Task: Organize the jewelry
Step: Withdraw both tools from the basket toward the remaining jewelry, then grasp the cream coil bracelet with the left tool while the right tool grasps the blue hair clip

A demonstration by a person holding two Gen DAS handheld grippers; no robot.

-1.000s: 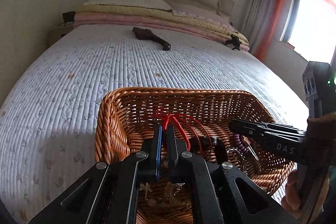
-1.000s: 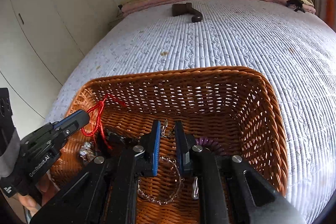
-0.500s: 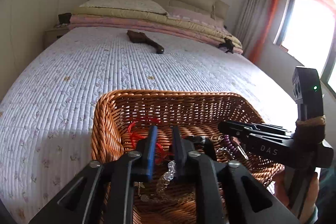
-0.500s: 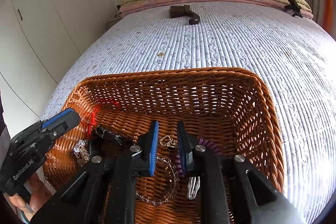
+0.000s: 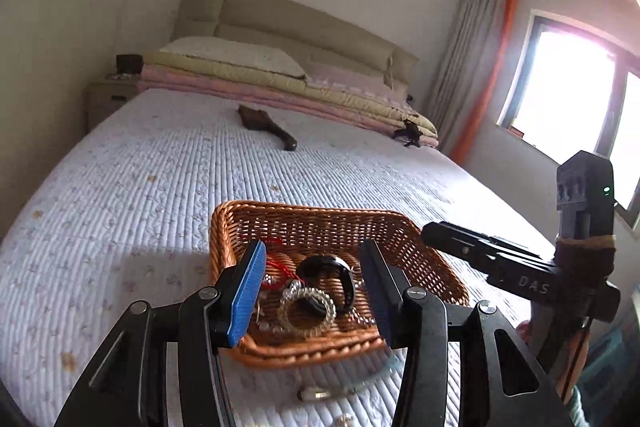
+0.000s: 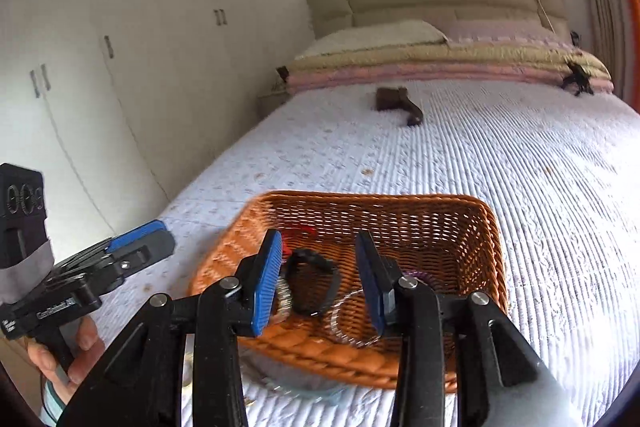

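Observation:
A brown wicker basket (image 5: 320, 223) sits on the bed and shows in the right wrist view (image 6: 440, 227) too. Inside lie a red cord (image 5: 280, 261), a black bangle (image 5: 336, 273), a clear beaded bracelet (image 5: 308, 311), a silver chain (image 6: 352, 327) and a purple coil (image 6: 418, 275). My left gripper (image 5: 314, 259) is open and empty, above the basket's near edge. My right gripper (image 6: 318, 247) is open and empty too, on the near side of the basket. Each gripper shows in the other's view: the right one (image 5: 432, 233), the left one (image 6: 160, 235).
The bed has a white quilted cover (image 5: 160, 187). A small metal piece (image 5: 316, 394) lies on it in front of the basket. A brown object (image 5: 266, 123) lies farther up the bed, before folded bedding (image 5: 280, 87). Wardrobes (image 6: 120, 87) stand left, a window (image 5: 572, 99) right.
Both grippers have opened wide and drawn back up and out of the basket. The red cord, held by the left gripper a second ago, now lies in the basket.

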